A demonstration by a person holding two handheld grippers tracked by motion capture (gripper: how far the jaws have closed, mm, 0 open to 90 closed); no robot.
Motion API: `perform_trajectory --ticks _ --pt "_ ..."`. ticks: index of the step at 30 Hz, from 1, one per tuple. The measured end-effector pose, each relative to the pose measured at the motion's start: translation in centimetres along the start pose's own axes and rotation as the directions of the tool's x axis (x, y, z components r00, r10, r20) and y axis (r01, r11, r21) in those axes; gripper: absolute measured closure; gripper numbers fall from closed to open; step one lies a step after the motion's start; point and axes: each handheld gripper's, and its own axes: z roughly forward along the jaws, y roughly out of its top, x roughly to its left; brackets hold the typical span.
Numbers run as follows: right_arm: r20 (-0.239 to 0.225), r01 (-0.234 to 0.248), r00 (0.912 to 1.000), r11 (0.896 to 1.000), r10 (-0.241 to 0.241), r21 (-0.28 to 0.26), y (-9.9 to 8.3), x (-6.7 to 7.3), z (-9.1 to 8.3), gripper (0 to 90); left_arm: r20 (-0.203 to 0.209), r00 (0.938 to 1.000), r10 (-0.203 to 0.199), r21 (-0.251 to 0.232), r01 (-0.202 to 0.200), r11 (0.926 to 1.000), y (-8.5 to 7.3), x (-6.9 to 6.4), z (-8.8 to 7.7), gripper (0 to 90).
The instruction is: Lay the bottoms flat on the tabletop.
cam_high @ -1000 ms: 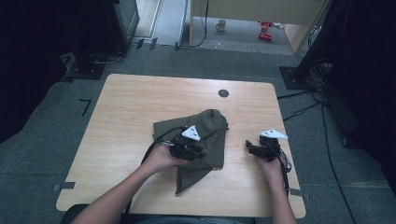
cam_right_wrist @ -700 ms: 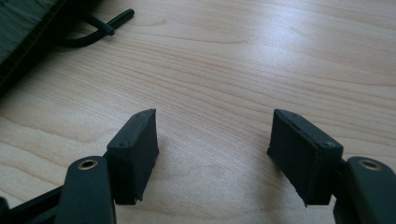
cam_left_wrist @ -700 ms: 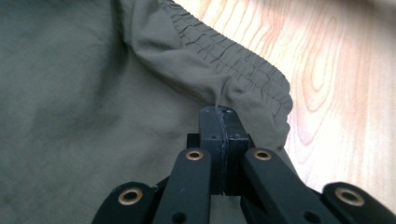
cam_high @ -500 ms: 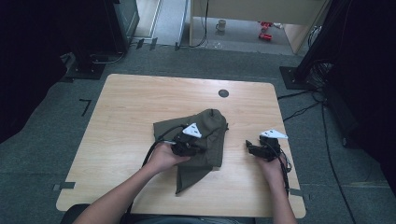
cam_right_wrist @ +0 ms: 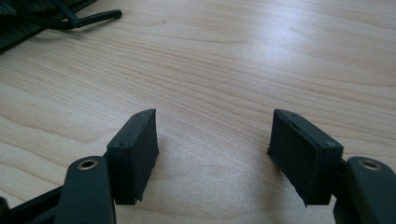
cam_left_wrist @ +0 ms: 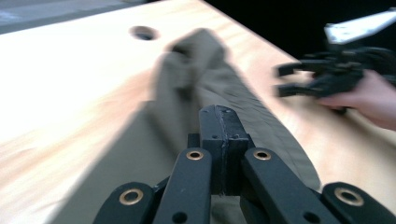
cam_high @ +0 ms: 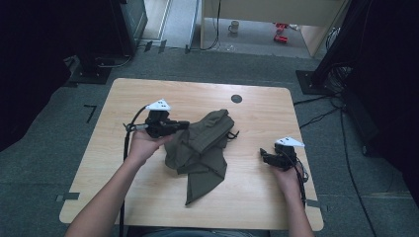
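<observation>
Item: olive garment (cam_high: 200,148), crumpled, lying near the middle of the counter (cam_high: 123,98). A folded upper part points toward the round grommet hole (cam_high: 236,98); a narrow tail of cloth trails toward the person's edge of the counter. A dark drawstring (cam_right_wrist: 88,18) lies off its right side.

Left gripper (cam_high: 170,127): at the garment's left edge. Fingers (cam_left_wrist: 219,135) pressed together; in the left gripper view, blurred cloth stretches away just beyond the tips. Whether a fold is pinched between them cannot be told.

Right gripper (cam_high: 267,157): right of the garment, apart from it, low over bare wood. Fingers (cam_right_wrist: 135,151) spread, nothing between them.

Change since half a second ago: the left gripper then sat over the middle of the garment; it now stands at the garment's left edge, well to the left of its former place. The garment has shifted with it: its body lies more to the left, its top leans toward the grommet hole, and the tail is drawn out longer. The right gripper has barely moved.

Reading: the cloth appears to be dragged or spread leftward by the left gripper, likely an early step in laying the garment flat. It remains bunched; flattening is not yet done, and the right gripper has not yet joined.
</observation>
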Motion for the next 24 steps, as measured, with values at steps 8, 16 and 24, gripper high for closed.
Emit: perform_trajectory --ticks 8,16,24 --pt "0.001 -0.001 1.0000 1.000 0.001 0.000 0.0 0.0 0.0 32.1 0.031 0.9966 -0.076 0.001 0.076 0.9971 -1.1 2.2 -1.5 90.0" --pt "0.002 -0.003 1.0000 1.000 0.003 0.000 0.0 0.0 0.0 31.9 0.087 0.9962 0.006 0.083 -0.013 0.9965 -1.5 -1.5 0.2 71.8" --pt "0.002 -0.002 1.0000 1.000 0.002 0.000 0.0 0.0 0.0 31.8 0.097 0.9902 0.100 0.140 -0.113 0.9836 -2.6 -4.0 1.6 63.2"
